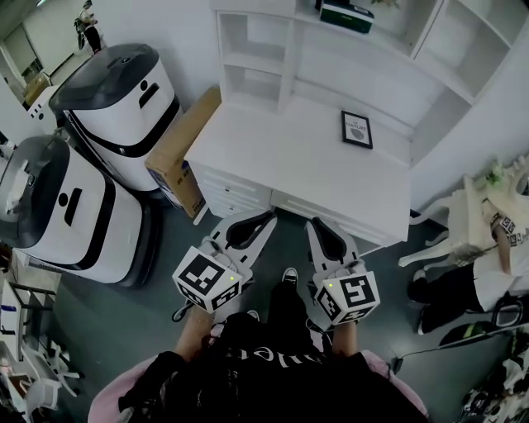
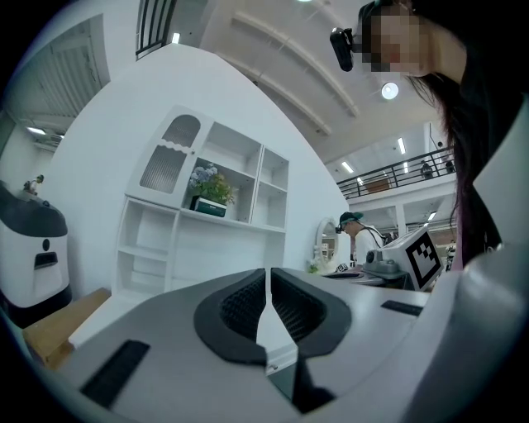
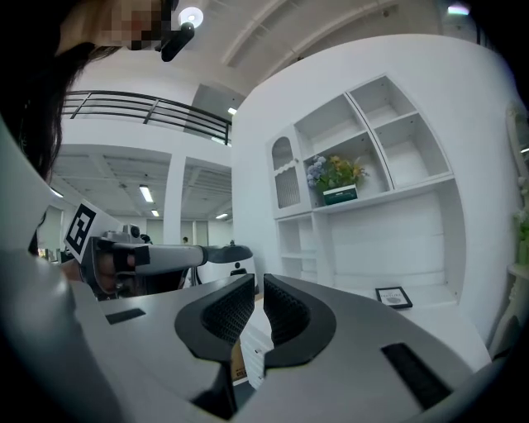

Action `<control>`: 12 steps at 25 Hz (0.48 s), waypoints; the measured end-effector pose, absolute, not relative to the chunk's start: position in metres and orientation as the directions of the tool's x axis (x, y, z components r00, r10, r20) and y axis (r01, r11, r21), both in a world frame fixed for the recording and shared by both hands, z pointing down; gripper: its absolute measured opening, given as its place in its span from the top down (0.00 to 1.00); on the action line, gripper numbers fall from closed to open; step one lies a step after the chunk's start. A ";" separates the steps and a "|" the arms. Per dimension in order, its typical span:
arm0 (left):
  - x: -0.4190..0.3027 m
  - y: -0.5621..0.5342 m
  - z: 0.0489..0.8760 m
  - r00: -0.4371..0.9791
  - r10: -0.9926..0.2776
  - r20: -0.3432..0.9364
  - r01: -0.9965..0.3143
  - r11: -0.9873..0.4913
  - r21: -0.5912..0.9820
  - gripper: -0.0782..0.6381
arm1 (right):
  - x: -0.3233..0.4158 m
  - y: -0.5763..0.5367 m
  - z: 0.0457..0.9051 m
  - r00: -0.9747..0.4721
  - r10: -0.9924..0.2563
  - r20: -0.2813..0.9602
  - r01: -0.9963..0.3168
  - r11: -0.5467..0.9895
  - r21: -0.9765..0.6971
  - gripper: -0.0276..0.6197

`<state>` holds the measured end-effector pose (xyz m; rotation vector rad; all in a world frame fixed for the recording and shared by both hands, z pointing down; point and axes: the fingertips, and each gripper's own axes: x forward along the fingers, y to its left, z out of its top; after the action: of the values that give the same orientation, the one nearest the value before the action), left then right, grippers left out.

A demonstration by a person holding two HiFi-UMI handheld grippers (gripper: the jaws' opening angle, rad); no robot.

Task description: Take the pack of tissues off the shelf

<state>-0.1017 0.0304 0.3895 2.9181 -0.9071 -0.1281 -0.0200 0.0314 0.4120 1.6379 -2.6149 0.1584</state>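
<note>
A person stands at a white desk (image 1: 297,157), holding the left tool (image 1: 266,218) and the right tool (image 1: 316,225) just short of the desk's front edge. Both tools have their jaws pressed together, with nothing between them. The pack of tissues (image 1: 345,15), a dark green box, sits on the shelf (image 3: 397,197) above the desk's back edge, just beside some flowers (image 3: 335,172). To do this well, one tool likely needs to rise above the desk, spread its jaws wider than the box, and approach level.
</note>
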 end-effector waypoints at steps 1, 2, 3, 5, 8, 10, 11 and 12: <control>-0.097 0.020 0.389 0.818 -0.573 -0.057 -0.566 -0.818 0.100 0.87 | -0.014 0.021 0.412 -0.443 -0.891 0.097 -0.897 0.439 -0.059 0.86; -0.091 0.010 0.388 0.815 -0.577 -0.058 -0.570 -0.816 0.097 0.87 | -0.008 0.010 0.412 -0.448 -0.889 0.094 -0.894 0.444 -0.059 0.86; -0.085 -0.001 0.386 0.812 -0.580 -0.058 -0.574 -0.813 0.094 0.87 | -0.002 -0.001 0.410 -0.454 -0.887 0.090 -0.891 0.450 -0.060 0.86; -0.073 -0.023 0.383 0.806 -0.589 -0.059 -0.584 -0.807 0.088 0.87 | 0.011 -0.023 0.406 -0.466 -0.881 0.084 -0.885 0.462 -0.060 0.86; -0.054 -0.053 0.378 0.795 -0.603 -0.066 -0.598 -0.797 0.087 0.87 | 0.027 -0.056 0.400 -0.491 -0.868 0.079 -0.871 0.488 -0.053 0.86; -0.040 -0.071 0.375 0.788 -0.610 -0.080 -0.604 -0.792 0.089 0.87 | 0.039 -0.076 0.397 -0.504 -0.860 0.072 -0.863 0.501 -0.056 0.86; -0.033 -0.080 0.373 0.784 -0.614 -0.087 -0.608 -0.789 0.091 0.87 | 0.046 -0.086 0.396 -0.509 -0.858 0.069 -0.861 0.506 -0.057 0.86; -0.026 -0.089 0.371 0.781 -0.618 -0.092 -0.611 -0.786 0.091 0.87 | 0.053 -0.096 0.395 -0.514 -0.855 0.065 -0.858 0.511 -0.057 0.86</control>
<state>-0.0261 -0.0886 0.3712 2.9112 -1.0050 -0.1799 0.0527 -0.0959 0.3945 1.5339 -2.7054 0.1271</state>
